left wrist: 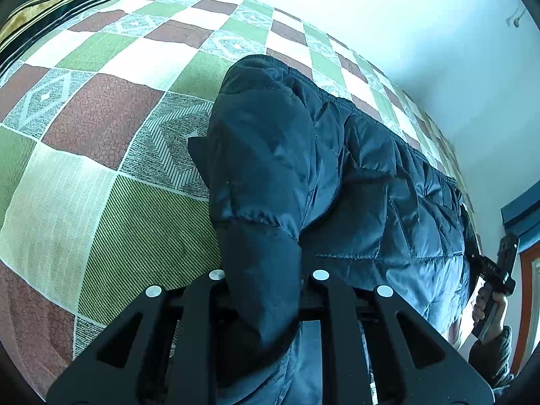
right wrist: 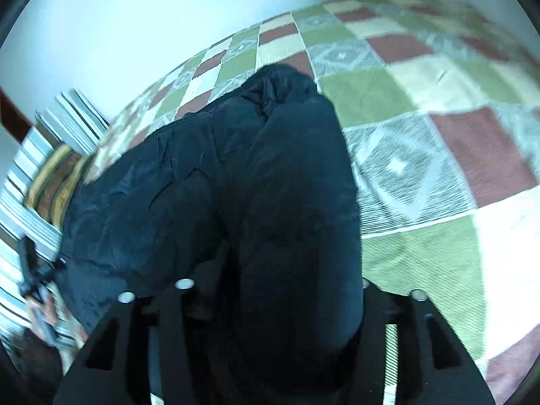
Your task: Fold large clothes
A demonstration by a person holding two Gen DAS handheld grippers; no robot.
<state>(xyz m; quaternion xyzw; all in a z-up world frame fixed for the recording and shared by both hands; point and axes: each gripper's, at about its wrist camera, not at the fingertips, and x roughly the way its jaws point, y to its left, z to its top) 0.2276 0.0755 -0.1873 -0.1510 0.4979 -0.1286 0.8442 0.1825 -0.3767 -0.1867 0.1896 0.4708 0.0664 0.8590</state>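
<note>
I have the dark navy quilted puffer jacket [left wrist: 354, 182] lying on the bed, across its checked bedspread [left wrist: 101, 108] of green, brown and cream squares; both sleeves are drawn in over the body, so I judge the first fold, sleeves inward, as about done, while halving the body and squaring it up are left.

My left claw [left wrist: 266, 290] is closed on one sleeve [left wrist: 260, 168], the dark fabric pinched between its fingers and running up from them over the jacket; my right claw [right wrist: 273, 303] has the other sleeve [right wrist: 297, 185] bulging between its fingers; from its own blurred view I cannot tell whether the pads press the cloth or have let it go, though the jaws stand fairly wide.

Around the jacket: beyond it on the bedspread, toward the bed's far corner in the left view, lies a folded striped blanket [left wrist: 44, 17] in gold and black; behind the bed is a plain white wall [left wrist: 405, 33]; beside the jacket's right edge in that view I see my right hand [left wrist: 489, 307] on its handle, near a blue and orange frame [left wrist: 523, 216].

Nothing lies on the jacket; what stands in the way, I reckon, is its own puffiness, since the padded sleeves may spring back.
</note>
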